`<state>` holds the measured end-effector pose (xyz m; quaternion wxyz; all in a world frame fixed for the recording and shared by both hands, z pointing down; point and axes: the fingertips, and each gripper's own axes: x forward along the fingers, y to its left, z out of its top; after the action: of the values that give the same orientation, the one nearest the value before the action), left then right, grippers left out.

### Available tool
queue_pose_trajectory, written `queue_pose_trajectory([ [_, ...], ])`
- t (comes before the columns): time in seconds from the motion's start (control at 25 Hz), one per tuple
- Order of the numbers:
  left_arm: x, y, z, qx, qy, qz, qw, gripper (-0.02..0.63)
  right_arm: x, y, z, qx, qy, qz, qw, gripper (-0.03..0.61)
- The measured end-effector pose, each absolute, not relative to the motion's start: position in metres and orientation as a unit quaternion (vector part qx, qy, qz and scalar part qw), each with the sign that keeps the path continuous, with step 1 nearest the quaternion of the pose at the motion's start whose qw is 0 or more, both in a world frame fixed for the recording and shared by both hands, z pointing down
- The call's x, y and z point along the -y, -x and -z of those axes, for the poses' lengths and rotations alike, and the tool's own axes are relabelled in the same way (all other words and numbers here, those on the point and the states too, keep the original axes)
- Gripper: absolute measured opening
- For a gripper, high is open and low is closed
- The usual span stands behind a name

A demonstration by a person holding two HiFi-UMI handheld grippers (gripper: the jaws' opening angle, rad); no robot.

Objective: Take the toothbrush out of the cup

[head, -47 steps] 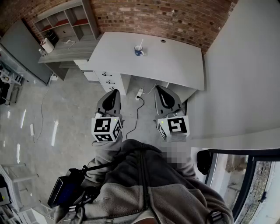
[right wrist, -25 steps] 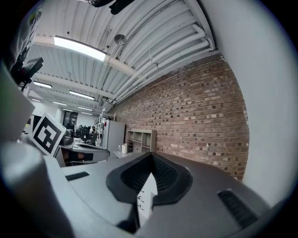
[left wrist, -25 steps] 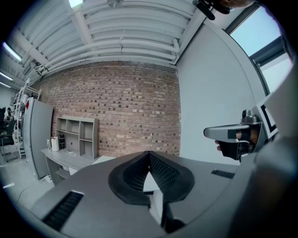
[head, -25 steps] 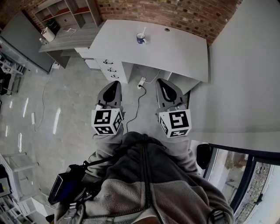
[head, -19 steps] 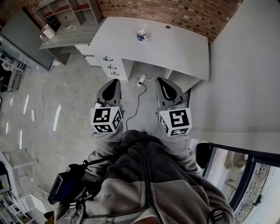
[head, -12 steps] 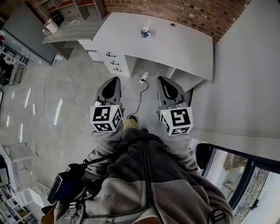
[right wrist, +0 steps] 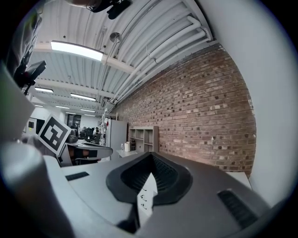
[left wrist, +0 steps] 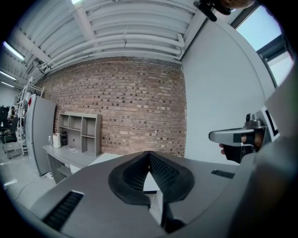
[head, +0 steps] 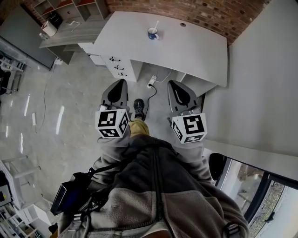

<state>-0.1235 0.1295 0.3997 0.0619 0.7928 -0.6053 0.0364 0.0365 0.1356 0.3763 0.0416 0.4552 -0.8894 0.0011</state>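
A blue cup stands on the far part of a white desk, with a white toothbrush sticking up out of it. Both grippers are held low over the floor, well short of the desk. In the head view my left gripper and my right gripper point at the desk side by side. Each is shut with nothing between its jaws, as the left gripper and right gripper show in their own views. Neither gripper view shows the cup.
White drawers sit under the desk's left end, with a grey shelf unit beyond. A power strip and cable lie on the floor. My shoe is between the grippers. A white wall runs along the right.
The person has stepped toward the desk and a foot has come forward between the grippers. Desk and cup have shifted slightly right in view. Both grippers stay shut, held as before.
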Motion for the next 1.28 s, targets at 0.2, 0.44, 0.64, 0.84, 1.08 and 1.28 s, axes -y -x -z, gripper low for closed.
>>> queue_pose_trajectory([
  [0.2,-0.105,0.114,-0.395,0.593,-0.802,-0.03,0.06,0.005,-0.115,-0.046,-0.372,0.882,-0.469,0.003,0.048,0.001],
  [0.44,-0.022,0.127,-0.406,0.578,-0.812,-0.031,0.07,0.005,-0.03,-0.034,-0.382,0.873,-0.484,-0.006,0.059,0.0],
  [0.64,0.044,0.137,-0.408,0.567,-0.819,-0.032,0.078,0.005,0.029,-0.022,-0.383,0.868,-0.493,-0.009,0.06,0.0],
  [0.84,0.107,0.14,-0.399,0.543,-0.835,-0.036,0.079,0.005,0.09,-0.011,-0.367,0.861,-0.506,0.003,0.045,0.0],
  [1.08,0.166,0.141,-0.406,0.504,-0.859,-0.041,0.084,0.005,0.156,0.005,-0.377,0.856,-0.514,-0.005,0.058,0.0],
  [1.28,0.208,0.15,-0.419,0.485,-0.867,-0.053,0.105,0.005,0.201,0.018,-0.386,0.851,-0.52,-0.038,0.064,0.0],
])
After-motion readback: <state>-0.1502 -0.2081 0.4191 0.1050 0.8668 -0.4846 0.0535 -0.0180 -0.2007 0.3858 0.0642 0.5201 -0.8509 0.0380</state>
